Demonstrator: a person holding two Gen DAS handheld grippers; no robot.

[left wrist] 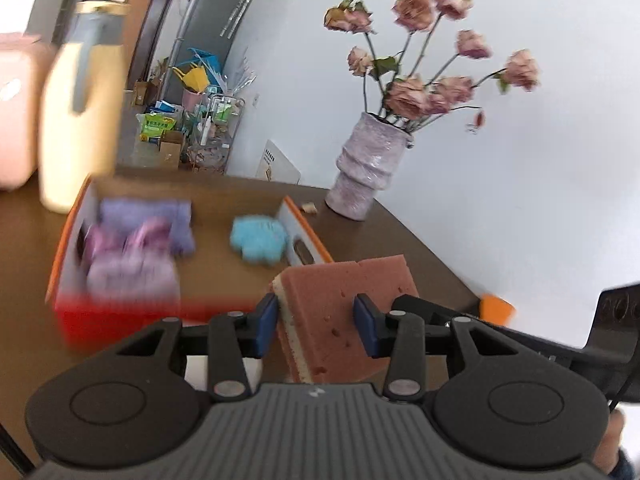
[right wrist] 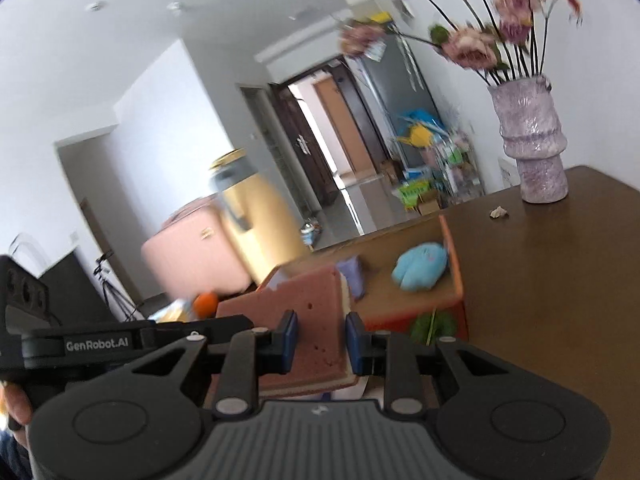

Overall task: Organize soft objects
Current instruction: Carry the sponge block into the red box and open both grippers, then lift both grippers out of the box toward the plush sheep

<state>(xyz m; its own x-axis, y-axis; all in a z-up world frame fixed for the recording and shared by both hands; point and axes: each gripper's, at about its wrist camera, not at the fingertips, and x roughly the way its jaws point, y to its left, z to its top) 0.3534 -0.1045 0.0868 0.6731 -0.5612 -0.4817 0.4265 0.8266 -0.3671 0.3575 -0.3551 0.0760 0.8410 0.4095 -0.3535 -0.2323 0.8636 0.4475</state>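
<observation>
- Floating above the brown worktop (left wrist: 420,248), a pink sponge (left wrist: 340,312) with a cream layer is held from both ends, just before an orange cardboard box (left wrist: 308,236).
- The left gripper (left wrist: 316,324) has its jaws pressed on one end of the sponge; the blue pads dent the foam.
- The right gripper (right wrist: 320,340) has narrower jaws, clamped on the other end.
- Inside the box lie a light blue soft toy (left wrist: 260,240) and purple cloths (left wrist: 144,240).
- A lilac vase (left wrist: 368,168) with dried pink roses stands on the worktop beside the box, near the white wall.
- A yellow bottle (left wrist: 80,120) stands behind the box.
</observation>
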